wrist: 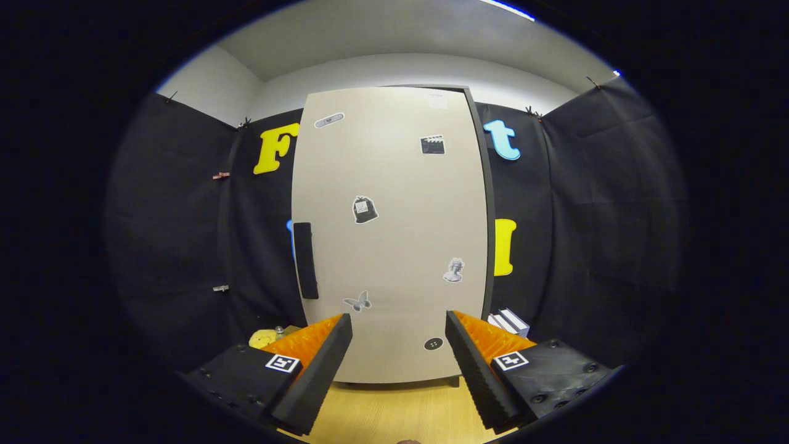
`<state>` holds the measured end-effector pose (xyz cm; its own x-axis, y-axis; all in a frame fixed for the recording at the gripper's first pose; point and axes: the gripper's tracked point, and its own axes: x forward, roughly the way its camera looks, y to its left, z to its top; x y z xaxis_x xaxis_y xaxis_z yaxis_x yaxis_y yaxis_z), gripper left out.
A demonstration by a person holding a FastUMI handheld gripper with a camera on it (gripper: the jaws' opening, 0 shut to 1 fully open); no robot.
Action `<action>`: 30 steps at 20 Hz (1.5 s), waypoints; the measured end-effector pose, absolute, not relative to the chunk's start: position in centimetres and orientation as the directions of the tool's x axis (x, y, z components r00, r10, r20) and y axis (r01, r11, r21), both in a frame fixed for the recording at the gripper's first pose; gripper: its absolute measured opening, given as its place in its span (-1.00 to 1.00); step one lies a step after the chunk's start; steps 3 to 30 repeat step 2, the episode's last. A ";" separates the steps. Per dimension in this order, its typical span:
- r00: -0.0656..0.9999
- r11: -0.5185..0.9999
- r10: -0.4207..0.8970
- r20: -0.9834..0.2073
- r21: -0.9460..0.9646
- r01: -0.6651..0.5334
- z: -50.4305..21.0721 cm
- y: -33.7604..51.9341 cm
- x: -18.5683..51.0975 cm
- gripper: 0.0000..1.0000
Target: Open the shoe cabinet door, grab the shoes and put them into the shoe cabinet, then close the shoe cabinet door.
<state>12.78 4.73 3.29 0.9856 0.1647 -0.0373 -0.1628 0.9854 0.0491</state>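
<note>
No readable writing anywhere on the shoe cabinet door (394,234); only small picture stickers scattered over the pale beige panel: a grey plaster-shaped one near the top, a black clapperboard (433,144), a dark bag with a tag (364,209), a pale bust (454,270), a grey butterfly (358,301) and a black button (433,343) low down. Square black-and-white markers (283,362) on top of both fingers, pattern only, no text. Door shut, standing upright just ahead of the gripper (399,345), dark frame edge showing along its right side. Tall black handle (306,260) set vertically near the door's left edge, beyond the left finger and untouched. Fingers (317,364) spread wide, orange backs and black ribbed pads, nothing between them but the door's lower part and light wooden floor (394,410). Yellow soft object (263,338) low beside the cabinet's left, partly hidden behind the left finger. White, flat stacked things (509,321) low at the cabinet's right; cannot tell what.
</note>
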 end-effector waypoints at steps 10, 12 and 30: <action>0.987 0.987 0.154 -0.039 0.051 -0.152 3.3 4.3 12.8 0.96; 0.987 0.987 0.154 -0.039 0.051 -0.152 3.3 4.3 12.8 0.96; 0.987 0.987 0.154 -0.039 0.051 -0.152 3.3 4.3 12.8 0.96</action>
